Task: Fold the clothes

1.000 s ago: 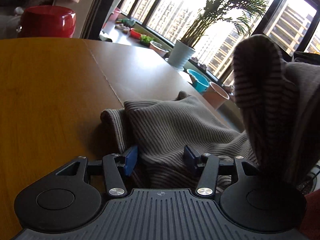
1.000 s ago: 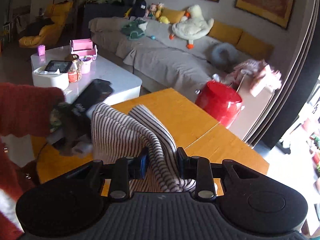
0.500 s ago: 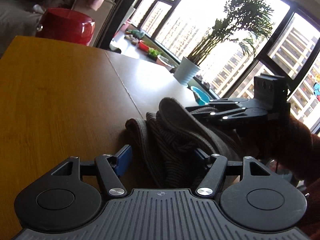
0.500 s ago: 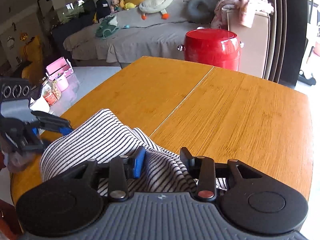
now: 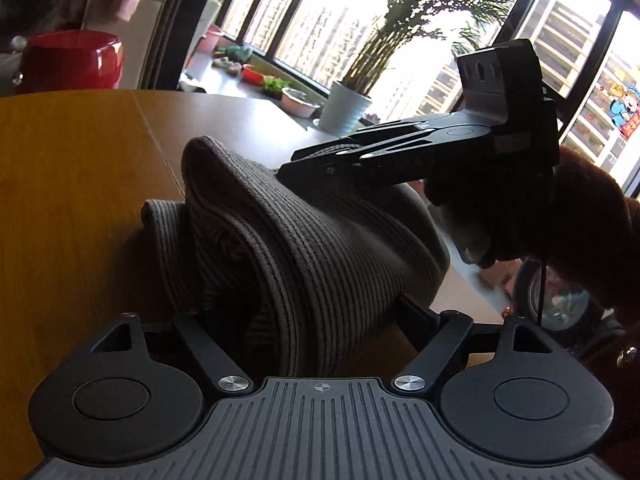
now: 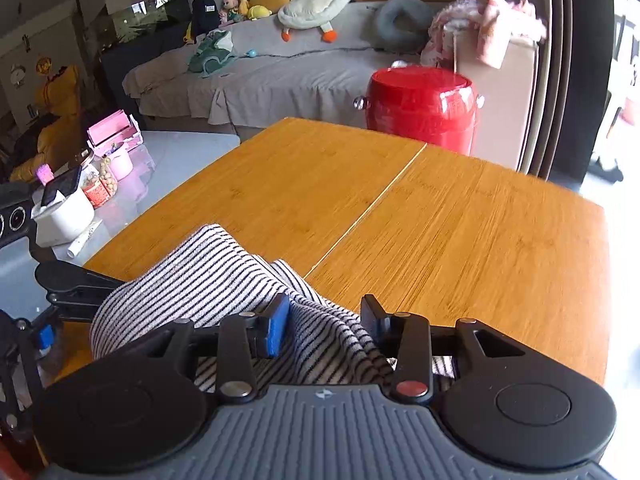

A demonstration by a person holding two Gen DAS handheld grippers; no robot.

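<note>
A black-and-white striped knit garment (image 5: 304, 248) lies bunched in thick folds on the wooden table (image 5: 68, 184). My left gripper (image 5: 296, 312) is open, its jaws wide on either side of the folded heap, fingertips hidden by cloth. My right gripper (image 6: 324, 320) is open over the garment (image 6: 208, 280), the cloth lying loose between its fingers. In the left wrist view the right gripper (image 5: 296, 168) rests on top of the heap from the right. The left gripper's fingers (image 6: 76, 284) show at the left of the right wrist view.
A red drum-shaped stool (image 6: 420, 104) stands past the table's far edge. A potted palm (image 5: 348, 108) and bowls sit on the window sill. A low white table (image 6: 132, 176) with boxes and jars is on the left. A sofa (image 6: 280, 68) is behind.
The right gripper brought the lifted part of the garment down onto the heap and opened its jaws. The left gripper moved in closer, so the cloth now sits between its open fingers.
</note>
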